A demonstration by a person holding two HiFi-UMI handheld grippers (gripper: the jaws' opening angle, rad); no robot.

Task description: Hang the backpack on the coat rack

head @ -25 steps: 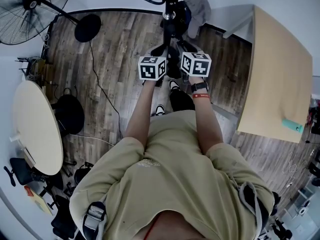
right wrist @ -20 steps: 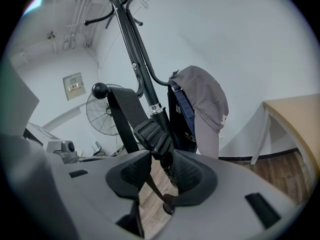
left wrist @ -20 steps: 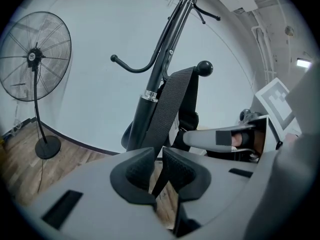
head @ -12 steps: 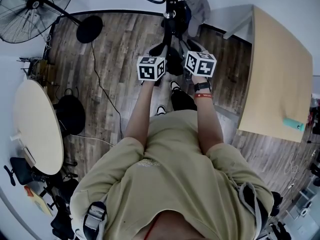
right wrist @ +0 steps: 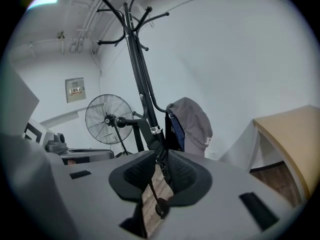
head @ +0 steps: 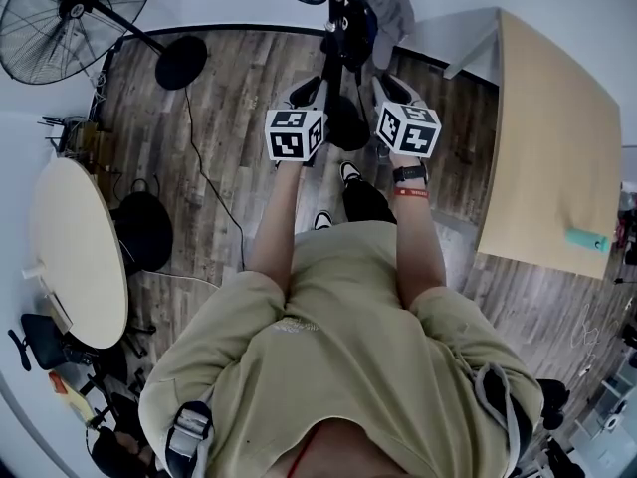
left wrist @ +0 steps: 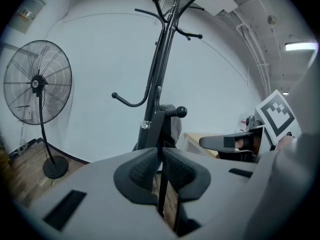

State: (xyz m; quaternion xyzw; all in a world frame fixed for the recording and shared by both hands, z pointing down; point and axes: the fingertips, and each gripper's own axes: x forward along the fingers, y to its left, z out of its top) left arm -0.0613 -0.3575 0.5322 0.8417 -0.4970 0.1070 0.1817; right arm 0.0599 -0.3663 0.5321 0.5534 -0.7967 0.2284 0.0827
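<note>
Black webbing ran upright between both pairs of jaws: the left gripper (left wrist: 161, 156) was clamped on one backpack strap (left wrist: 160, 186), and the right gripper (right wrist: 161, 159), its jaws just closing, pinched the other strap (right wrist: 150, 189). The backpack (head: 348, 127) hung below and between them — the coat rack (left wrist: 156, 79) stood straight ahead, its hooks (left wrist: 170, 19) well above, equally near either hand.

Khaki short-sleeved T-shirt (head: 338, 327) behind left gripper (head: 307, 92). Grey shoulder straps (head: 189, 431), black buckle. Gripper grey, black ribbed pads (left wrist: 142, 171), white cube (head: 296, 134), black square markers. Wrist right of it: black watch (head: 403, 174), red band (head: 407, 193).
</note>
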